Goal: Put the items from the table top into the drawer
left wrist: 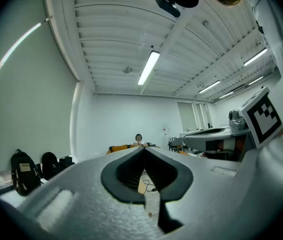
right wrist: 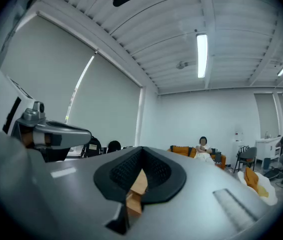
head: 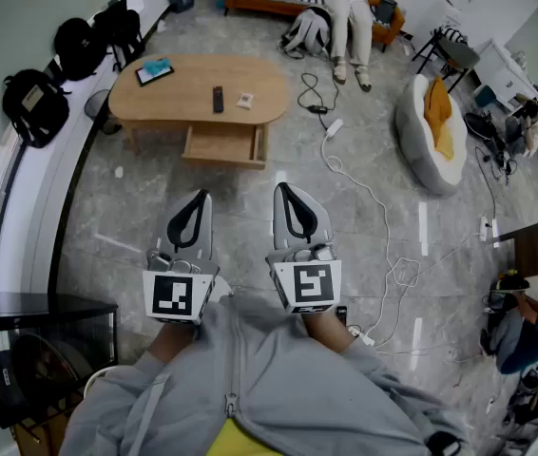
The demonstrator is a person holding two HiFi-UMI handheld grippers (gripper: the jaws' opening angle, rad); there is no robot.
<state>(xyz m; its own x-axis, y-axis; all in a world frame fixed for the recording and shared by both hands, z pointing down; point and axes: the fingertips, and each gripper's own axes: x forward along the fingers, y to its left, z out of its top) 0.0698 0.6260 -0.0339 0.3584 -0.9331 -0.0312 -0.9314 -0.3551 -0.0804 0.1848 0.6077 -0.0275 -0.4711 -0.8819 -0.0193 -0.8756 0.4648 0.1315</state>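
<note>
Items for the drawer [head: 221,147] all lie on the wooden table [head: 193,79], which stands well ahead of the person across the room. A blue-covered tablet or book [head: 155,70] sits near the left end, a dark remote [head: 218,99] at the middle, and a small pale packet [head: 244,101] just to the right of the remote. The drawer under the table top stands pulled out, and as far as the head view shows, nothing is in it. By my reading, the opening is done, none of the three things has been put away, and all the carrying is left. The left gripper [head: 199,198] and the right gripper [head: 284,190] are level, side by side in front of the person's chest, far from the table. Both have their jaws closed together, tips meeting, with nothing between them.
</note>
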